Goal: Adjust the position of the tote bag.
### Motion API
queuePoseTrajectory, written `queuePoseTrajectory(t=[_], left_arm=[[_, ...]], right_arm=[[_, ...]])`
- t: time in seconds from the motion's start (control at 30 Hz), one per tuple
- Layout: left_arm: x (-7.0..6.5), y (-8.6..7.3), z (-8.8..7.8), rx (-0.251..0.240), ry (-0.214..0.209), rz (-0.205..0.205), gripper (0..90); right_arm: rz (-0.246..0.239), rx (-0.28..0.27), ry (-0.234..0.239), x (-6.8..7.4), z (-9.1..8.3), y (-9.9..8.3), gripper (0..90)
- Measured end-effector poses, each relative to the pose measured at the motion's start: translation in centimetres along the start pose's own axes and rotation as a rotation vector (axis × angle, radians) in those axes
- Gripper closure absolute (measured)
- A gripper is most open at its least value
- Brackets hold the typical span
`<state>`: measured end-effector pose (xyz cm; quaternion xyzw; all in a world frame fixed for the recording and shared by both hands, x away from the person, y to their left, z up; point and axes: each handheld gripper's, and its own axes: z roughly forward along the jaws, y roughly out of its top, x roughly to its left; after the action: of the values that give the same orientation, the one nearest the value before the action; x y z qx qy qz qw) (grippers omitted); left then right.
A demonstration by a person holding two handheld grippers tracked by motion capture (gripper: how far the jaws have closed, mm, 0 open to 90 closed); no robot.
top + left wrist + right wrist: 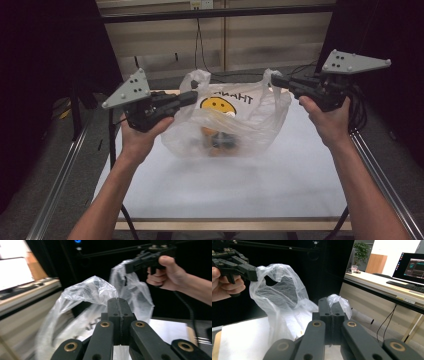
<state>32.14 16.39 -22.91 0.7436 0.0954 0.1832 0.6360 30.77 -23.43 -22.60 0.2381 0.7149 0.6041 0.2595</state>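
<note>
A clear plastic bag [250, 120] with a yellow smiley face and black lettering stands on the white table [225, 185]. Orange and dark items [218, 140] lie in its bottom, too blurred to name. My left gripper [192, 96] is shut on the bag's left handle [198, 77], and my right gripper [275, 80] is shut on the right handle [267, 75]; both handles are pulled up and apart. In the left gripper view the shut jaws pinch thin plastic [87, 295], with the right gripper [128, 267] beyond. In the right gripper view plastic [339, 301] bunches at the shut jaws, and the left gripper [253, 273] holds the far handle.
Metal rails [60, 175] run along both sides of the table, and a dark frame bar [215, 12] crosses the back with cables hanging behind it. A desk with a monitor [412, 267] and keyboard stands off to one side.
</note>
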Motion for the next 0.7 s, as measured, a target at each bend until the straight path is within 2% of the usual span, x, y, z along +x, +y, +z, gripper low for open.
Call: queuePoseTrajectory(t=[0.03,0.13,0.23,0.5,0.7], left_arm=[[0.5,0.1,-0.2,-0.01,0.017,-0.009,90.0],[2.0,0.4,-1.1,0.002,0.067,-0.018,90.0],[3.2,0.5,-1.7,0.001,0.099,-0.03,90.0],[5.5,0.4,-2.9,-0.012,0.168,-0.069,90.0],[6.9,0.6,-3.5,-0.014,0.207,-0.094,90.0]], right_arm=[[0.004,-0.002,-0.003,-0.2,0.1,0.2,90.0],[0.008,0.0,-0.025,-1.0,0.6,0.9,90.0],[0.011,0.011,-0.046,-1.7,1.1,1.4,90.0],[0.032,0.006,-0.079,-3.4,2.1,2.1,90.0],[0.045,0.008,-0.109,-4.7,2.0,2.4,90.0]])
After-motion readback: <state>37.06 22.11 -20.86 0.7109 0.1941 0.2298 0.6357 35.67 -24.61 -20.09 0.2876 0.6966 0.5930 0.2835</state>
